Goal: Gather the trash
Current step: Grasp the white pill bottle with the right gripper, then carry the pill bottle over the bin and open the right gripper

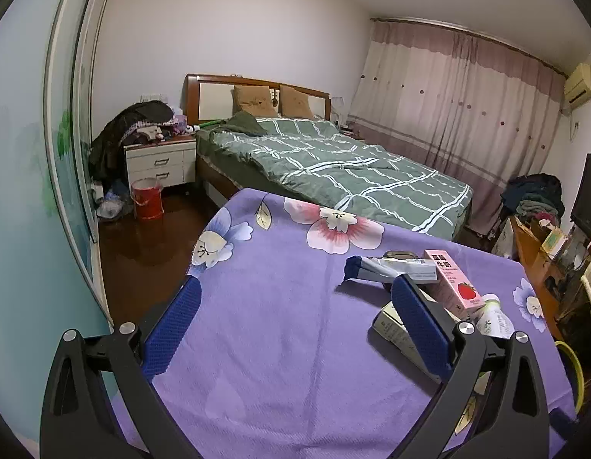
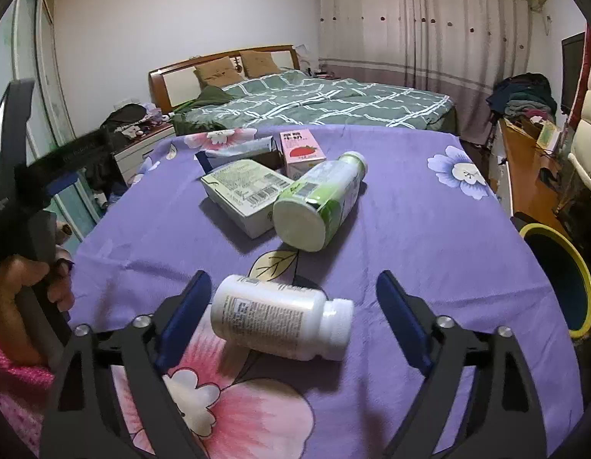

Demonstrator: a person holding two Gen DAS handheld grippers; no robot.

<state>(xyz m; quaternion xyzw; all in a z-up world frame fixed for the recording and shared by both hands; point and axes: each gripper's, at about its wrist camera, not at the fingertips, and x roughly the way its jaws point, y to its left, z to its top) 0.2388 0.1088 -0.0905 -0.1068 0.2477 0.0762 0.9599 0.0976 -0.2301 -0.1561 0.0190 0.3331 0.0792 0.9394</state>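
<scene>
A white pill bottle [image 2: 280, 313] lies on its side on the purple flowered tablecloth [image 2: 429, 248], between the fingers of my right gripper [image 2: 293, 287], which is open; the right pad stands clear of the cap. Beyond it lie a green-and-white bottle [image 2: 322, 199], a white carton [image 2: 245, 187], a pink strawberry milk carton [image 2: 301, 151] and a blue-grey packet [image 2: 238, 149]. My left gripper [image 1: 295, 290] is open over bare cloth, with nothing between its fingers. Its right finger stands in front of the white carton [image 1: 387, 325] and the packet [image 1: 387, 267].
A yellow-rimmed bin [image 2: 586, 267] stands off the table's right edge. A person's hand [image 2: 24, 287] holds the left gripper's handle at the left. Behind the table are a bed [image 1: 333, 160], a nightstand [image 1: 161, 162], a red bucket [image 1: 146, 199] and a cluttered desk [image 2: 525, 168].
</scene>
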